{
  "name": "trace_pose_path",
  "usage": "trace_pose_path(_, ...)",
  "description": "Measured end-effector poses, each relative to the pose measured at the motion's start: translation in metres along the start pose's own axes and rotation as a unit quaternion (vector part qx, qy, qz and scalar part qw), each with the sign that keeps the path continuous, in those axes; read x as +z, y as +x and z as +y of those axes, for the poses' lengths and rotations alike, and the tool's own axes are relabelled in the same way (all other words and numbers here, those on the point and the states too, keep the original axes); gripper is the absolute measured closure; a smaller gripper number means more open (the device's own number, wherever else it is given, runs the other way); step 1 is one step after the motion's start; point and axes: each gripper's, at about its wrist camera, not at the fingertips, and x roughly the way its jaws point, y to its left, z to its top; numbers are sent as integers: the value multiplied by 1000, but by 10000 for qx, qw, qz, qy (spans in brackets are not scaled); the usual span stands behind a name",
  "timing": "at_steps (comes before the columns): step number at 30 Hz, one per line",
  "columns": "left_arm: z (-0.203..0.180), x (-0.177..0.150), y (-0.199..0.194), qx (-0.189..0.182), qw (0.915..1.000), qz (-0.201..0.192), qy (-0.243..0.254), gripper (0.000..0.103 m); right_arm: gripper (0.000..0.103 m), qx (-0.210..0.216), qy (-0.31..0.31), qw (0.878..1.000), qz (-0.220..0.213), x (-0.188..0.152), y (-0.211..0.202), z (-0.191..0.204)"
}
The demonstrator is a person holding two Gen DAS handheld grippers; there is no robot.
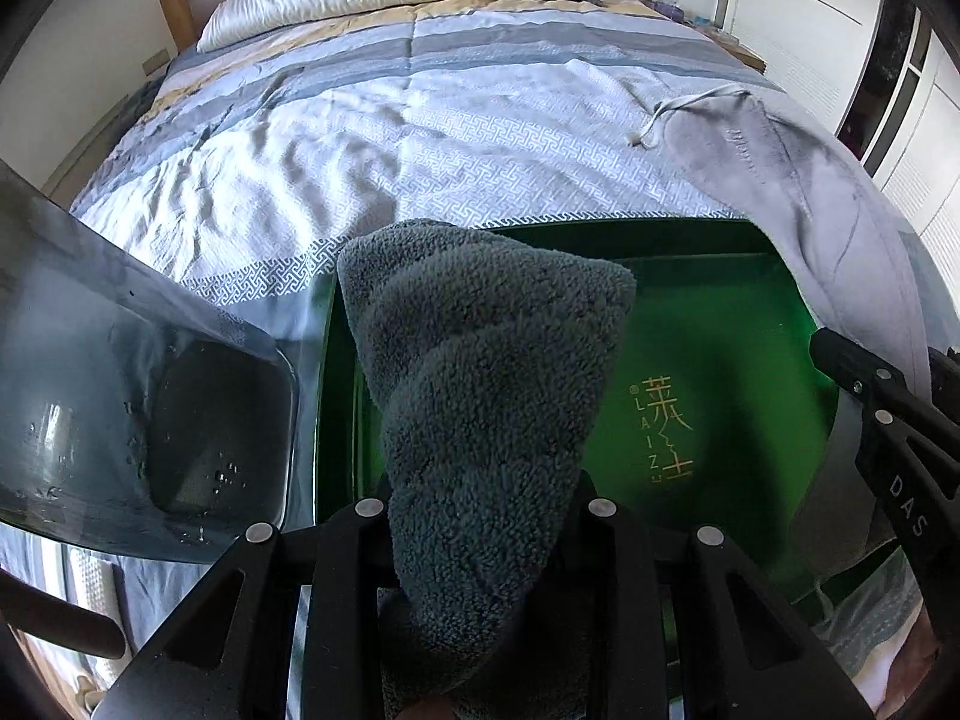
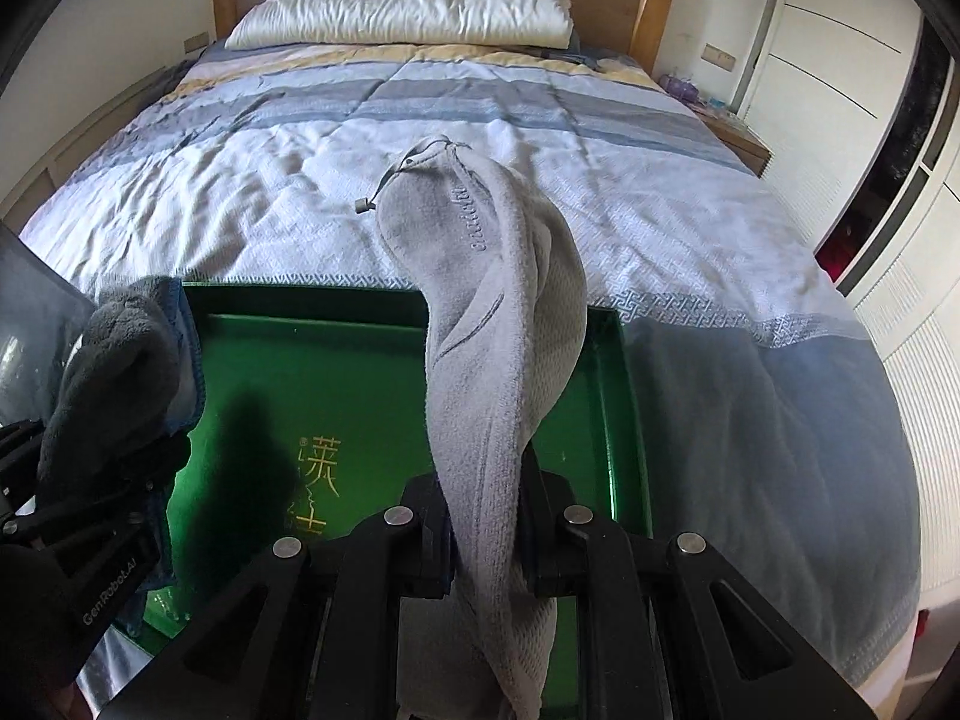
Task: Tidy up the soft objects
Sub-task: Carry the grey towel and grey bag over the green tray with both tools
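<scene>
L gripper (image 1: 480, 516): jaws closed on a dark grey fleece cloth (image 1: 486, 396). Cloth is bunched, sticks forward out of the jaws and hangs over the green box (image 1: 720, 324), w/ its far end near the box's far-left corner.

R gripper (image 2: 486, 534): jaws closed on a light grey garment (image 2: 498, 324). Garment runs forward from the jaws, across the box's far rim and onto the bedspread (image 2: 240, 198); its drawstring (image 2: 384, 180) lies at the far tip, on the bedspread.

Green box: open, sits on the near end of the bed, gold lettering (image 1: 666, 426) on its floor. Floor is bare apart from the two held items above it.

A clear grey plastic lid (image 1: 150, 396) shows just left of the box. A white pillow (image 2: 402, 9) lies at the headboard (image 2: 660, 6), well apart from both grippers.
</scene>
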Motion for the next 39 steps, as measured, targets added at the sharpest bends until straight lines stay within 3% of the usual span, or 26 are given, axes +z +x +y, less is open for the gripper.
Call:
trace_pose_path(32, -2, -3, 23, 0, 9998, 198, -66, 72, 84, -265, -44, 9991, 320, -12, 32, 4)
trace_pose_path(37, -2, -3, 23, -5, 9998, 209, -75, 72, 78, -272, 23, 9990, 351, -12, 33, 0)
trace_pose_path(39, -2, -3, 24, -19, 9998, 198, -74, 72, 69, -225, 38, 9991, 346, -12, 33, 0)
